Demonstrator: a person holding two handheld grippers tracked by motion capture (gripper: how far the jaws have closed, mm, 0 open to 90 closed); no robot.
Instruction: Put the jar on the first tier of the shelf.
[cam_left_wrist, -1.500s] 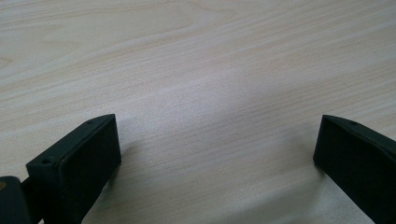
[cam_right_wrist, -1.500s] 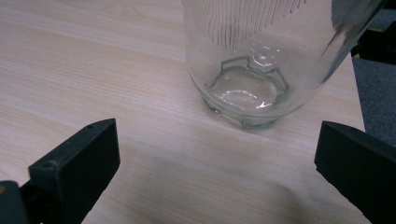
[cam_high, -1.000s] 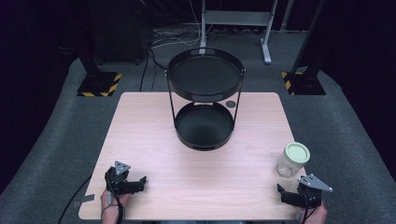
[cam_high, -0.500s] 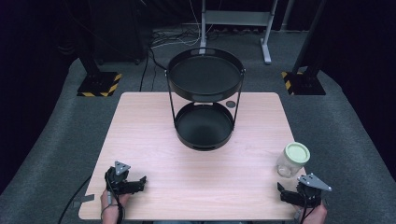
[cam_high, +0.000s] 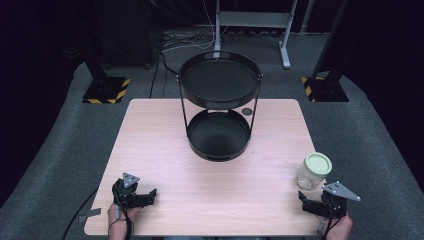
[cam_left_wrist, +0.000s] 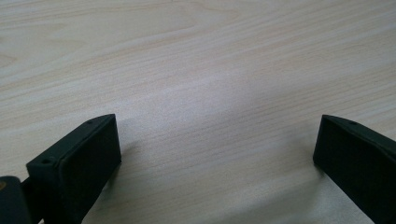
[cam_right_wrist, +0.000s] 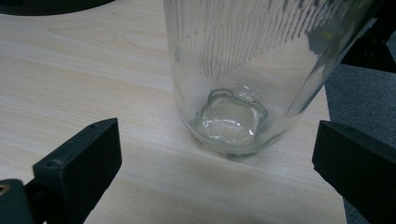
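Right gripper (cam_high: 311, 202) sits at the near right corner of the wooden table (cam_high: 165, 140), held in a hand (cam_high: 336, 229) that comes in from the bottom edge of the high view. Its jaws are spread wide and grip nothing. Just ahead of them stands a clear glass jar (cam_high: 313, 171) with a pale green lid (cam_high: 318, 163), upright on the tabletop close to the right edge. In the right gripper view the jar (cam_right_wrist: 233, 79) rises between the two black jaws but farther off than their tips, and neither jaw touches it; its ribbed wall and thick moulded base are plain to see, and nothing shows inside it.

Left gripper (cam_high: 148, 196) rests at the near left corner of the table, well apart from the jar, held in the other hand (cam_high: 120, 220). Its jaws are likewise spread and hold nothing; the left gripper view looks along them at bare wood grain (cam_left_wrist: 205, 84).

Beyond both grippers, at the middle of the table toward its far side, stands a black two-tier round tray stand (cam_high: 218, 100). Its lower tray (cam_high: 218, 134) sits on the tabletop and its upper tray (cam_high: 220, 80) is carried above on thin black rods; both trays are bare. A small dark round mark (cam_high: 246, 111) lies on the table just beside the stand. Grey carpet (cam_high: 380, 145) surrounds the table.
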